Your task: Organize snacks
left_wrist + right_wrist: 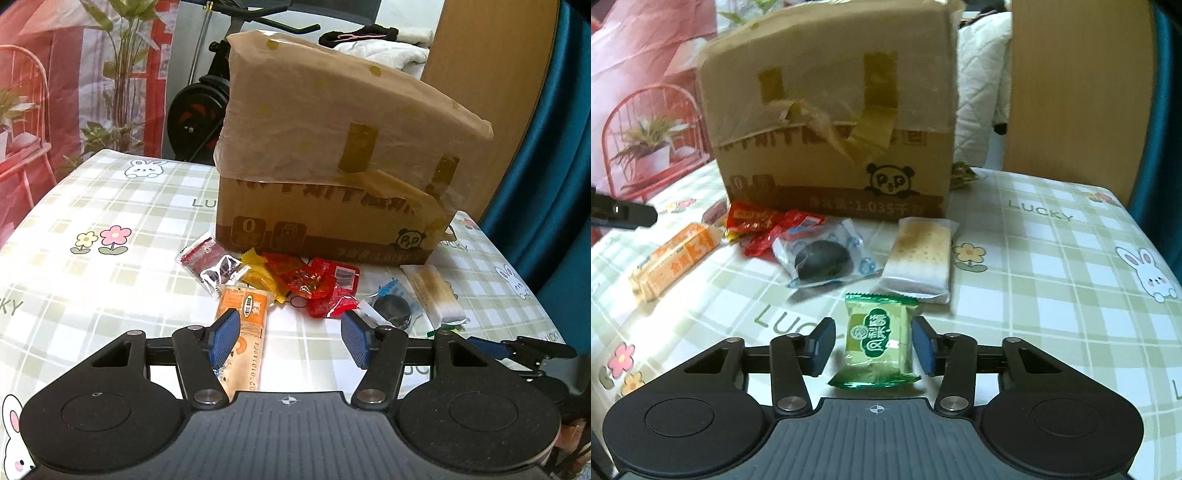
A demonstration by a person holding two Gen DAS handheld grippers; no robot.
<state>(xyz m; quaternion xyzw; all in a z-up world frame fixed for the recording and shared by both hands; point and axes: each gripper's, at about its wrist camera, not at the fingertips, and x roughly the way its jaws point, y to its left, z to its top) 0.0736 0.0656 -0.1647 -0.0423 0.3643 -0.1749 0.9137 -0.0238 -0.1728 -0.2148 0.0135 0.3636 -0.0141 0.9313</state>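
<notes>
Right, the green snack packet (877, 341) lies flat on the checked tablecloth (1052, 280), square between the blue pads of the right gripper (873, 345); a sliver of cloth shows on each side of it, so the pads are not pressing yet and nothing is gripped; just beyond it sits a pale cracker pack (919, 254), and beside that a clear wrapper with a dark round biscuit (822, 260); further left, red wrappers (764, 225) are heaped together and a long orange bar (670, 258) lies at an angle; behind the lot stands the taped cardboard box (831, 122) with a panda printed low on its front. Over on the left side, the left gripper (288, 338) stands spread wide, released, holding nothing; the orange bar (242, 321) runs under its left pad, though whether that pad touches it I cannot tell; ahead of it the red wrappers (317, 284), a yellow sweet (260, 275) and a silver sachet (221, 273) cluster against the foot of the box (332, 155); the biscuit wrapper (393, 304) and cracker pack (434, 295) lie to the right; the other gripper's tip (517, 349) pokes in at the right edge.
</notes>
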